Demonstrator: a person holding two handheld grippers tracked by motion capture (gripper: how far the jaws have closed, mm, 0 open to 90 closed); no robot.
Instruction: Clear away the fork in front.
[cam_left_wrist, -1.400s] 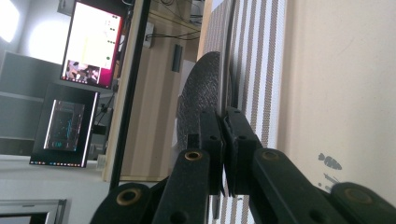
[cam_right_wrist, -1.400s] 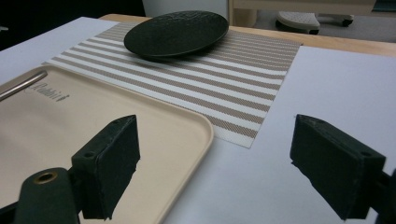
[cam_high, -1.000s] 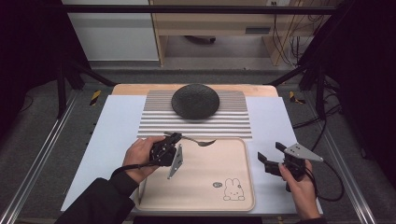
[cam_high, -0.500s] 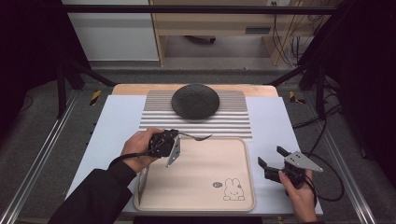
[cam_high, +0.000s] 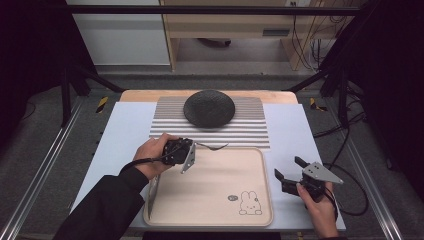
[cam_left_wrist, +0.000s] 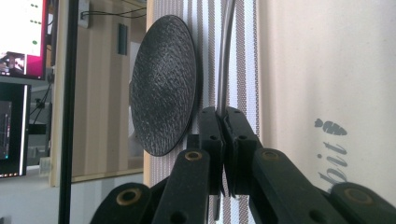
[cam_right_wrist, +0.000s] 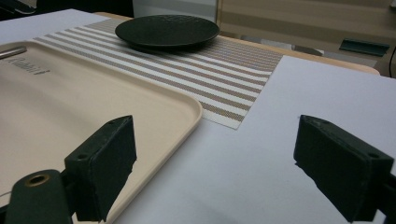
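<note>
Nearest to us, at about five o'clock on the table, our right gripper (cam_high: 287, 173) rests on the white sheet just beside the tray (cam_high: 260, 210), its jaws spread wide and holding nothing; we judge it is parked there to stay out of the left hand's way.

At about nine o'clock from the tray's centre, our left gripper (cam_high: 195, 145) is rolled onto its side, jaws pressed tight on the handle of a metal fork (cam_high: 214, 147). The fork sticks out toward three o'clock, along the tray's far edge where it meets the striped mat (cam_high: 250, 134). We read the sideways roll as a way to keep the flat handle pinched between the pads while it is carried.

Toward twelve o'clock, the dark plate (cam_high: 209, 107) sits on the mat, well apart from the fork.

The fork's head is too small for us to count tines, and we cannot tell whether it touches the mat or hangs above it. In the left gripper view the handle (cam_left_wrist: 225, 70) runs out of frame at the top.
</note>
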